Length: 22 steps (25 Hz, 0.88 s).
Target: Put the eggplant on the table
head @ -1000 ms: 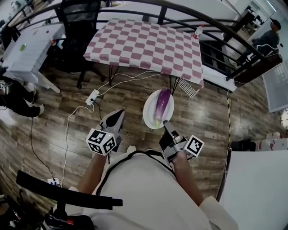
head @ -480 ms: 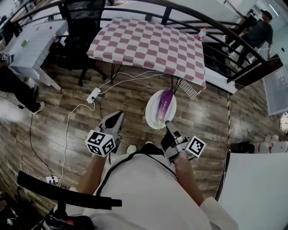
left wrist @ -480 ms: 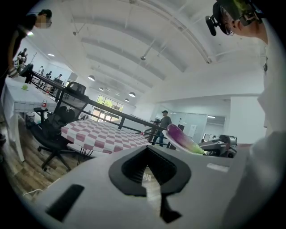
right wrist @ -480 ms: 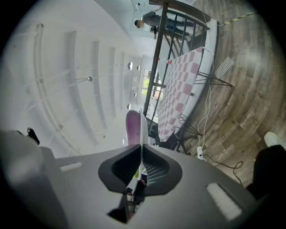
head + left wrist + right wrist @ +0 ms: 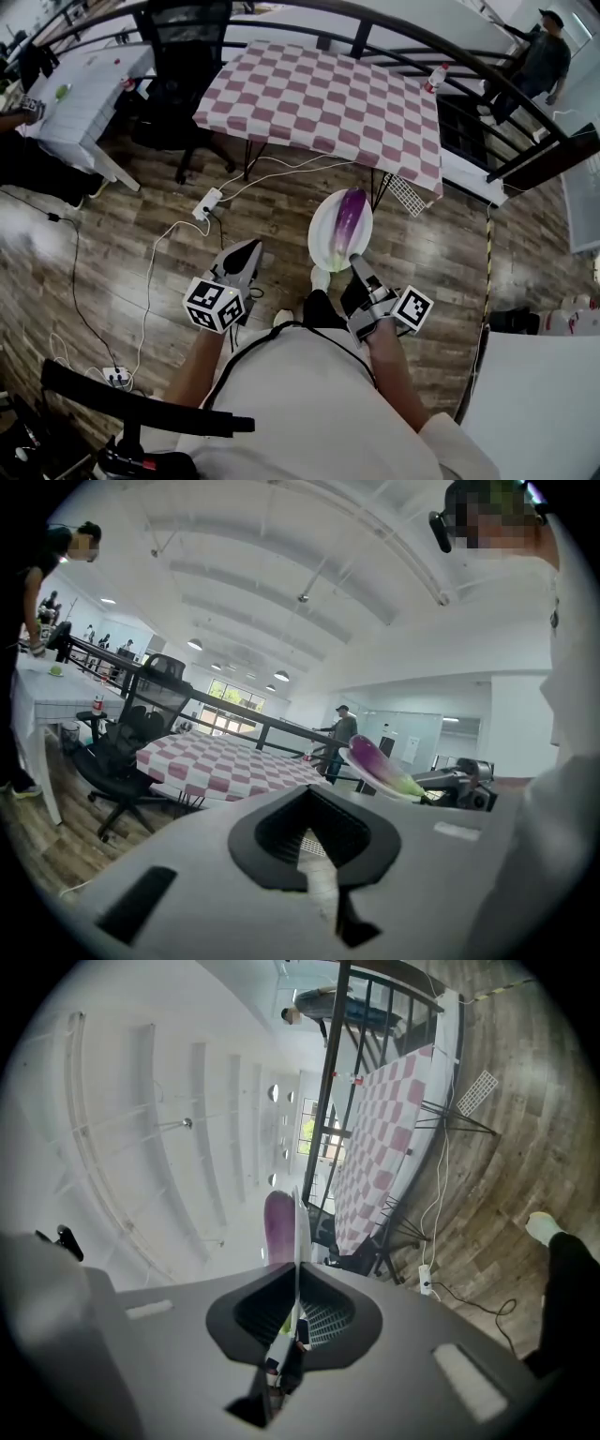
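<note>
One eggplant (image 5: 346, 223) lies on a white plate (image 5: 322, 246), held above the wooden floor (image 5: 150, 216) and short of the checked table (image 5: 319, 94). The right gripper (image 5: 357, 265) pinches the plate's near rim. The left gripper (image 5: 247, 251), jaws pressed together, holds nothing. This looks like the carrying step. Next the plate must reach the table and stay level. The eggplant's long axis runs away from the person, purple end toward the table, pale green end nearest the right gripper

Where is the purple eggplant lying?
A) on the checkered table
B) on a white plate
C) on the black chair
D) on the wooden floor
B: the eggplant lies on the white plate, which the right tongs pinch by its rim.
</note>
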Each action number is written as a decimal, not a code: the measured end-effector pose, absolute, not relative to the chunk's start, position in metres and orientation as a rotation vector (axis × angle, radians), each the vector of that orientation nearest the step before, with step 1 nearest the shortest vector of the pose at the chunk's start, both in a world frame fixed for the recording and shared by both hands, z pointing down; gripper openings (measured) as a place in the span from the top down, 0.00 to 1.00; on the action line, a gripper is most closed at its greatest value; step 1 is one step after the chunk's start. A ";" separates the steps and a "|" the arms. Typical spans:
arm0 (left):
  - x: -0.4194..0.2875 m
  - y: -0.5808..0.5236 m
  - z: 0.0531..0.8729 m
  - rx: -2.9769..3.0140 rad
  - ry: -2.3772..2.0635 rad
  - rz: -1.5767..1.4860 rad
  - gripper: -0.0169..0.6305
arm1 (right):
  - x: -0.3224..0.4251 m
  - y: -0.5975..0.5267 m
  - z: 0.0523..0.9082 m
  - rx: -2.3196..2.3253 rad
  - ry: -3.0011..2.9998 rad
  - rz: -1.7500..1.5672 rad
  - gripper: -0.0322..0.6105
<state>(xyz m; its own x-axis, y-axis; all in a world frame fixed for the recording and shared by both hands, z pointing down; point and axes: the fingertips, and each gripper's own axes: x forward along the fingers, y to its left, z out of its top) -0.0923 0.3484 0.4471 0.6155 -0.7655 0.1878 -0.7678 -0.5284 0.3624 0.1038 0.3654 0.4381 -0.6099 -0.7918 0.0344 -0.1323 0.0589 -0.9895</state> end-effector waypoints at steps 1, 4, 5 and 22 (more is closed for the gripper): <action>-0.095 0.344 0.448 2.423 -1.230 0.009 0.97 | 0.102 0.359 0.439 -0.916 1.807 -1.600 0.92; -0.098 0.328 0.451 2.402 -1.249 0.011 0.97 | 0.099 0.340 0.440 -0.905 1.822 -1.617 0.92; -0.098 0.323 0.450 2.400 -1.252 0.012 0.97 | 0.099 0.334 0.440 -0.901 1.827 -1.620 0.92; -0.064 0.202 0.446 2.344 -1.328 0.002 0.97 | 0.125 0.202 0.445 -0.848 1.849 -1.718 0.92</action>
<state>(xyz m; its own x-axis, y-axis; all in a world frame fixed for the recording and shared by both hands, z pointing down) -0.0635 0.2020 0.4455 0.5380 -0.8151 0.2147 -0.8159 -0.4396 0.3755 0.1250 0.2020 0.4447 -0.6959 -0.7150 0.0679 -0.1201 0.0226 -0.9925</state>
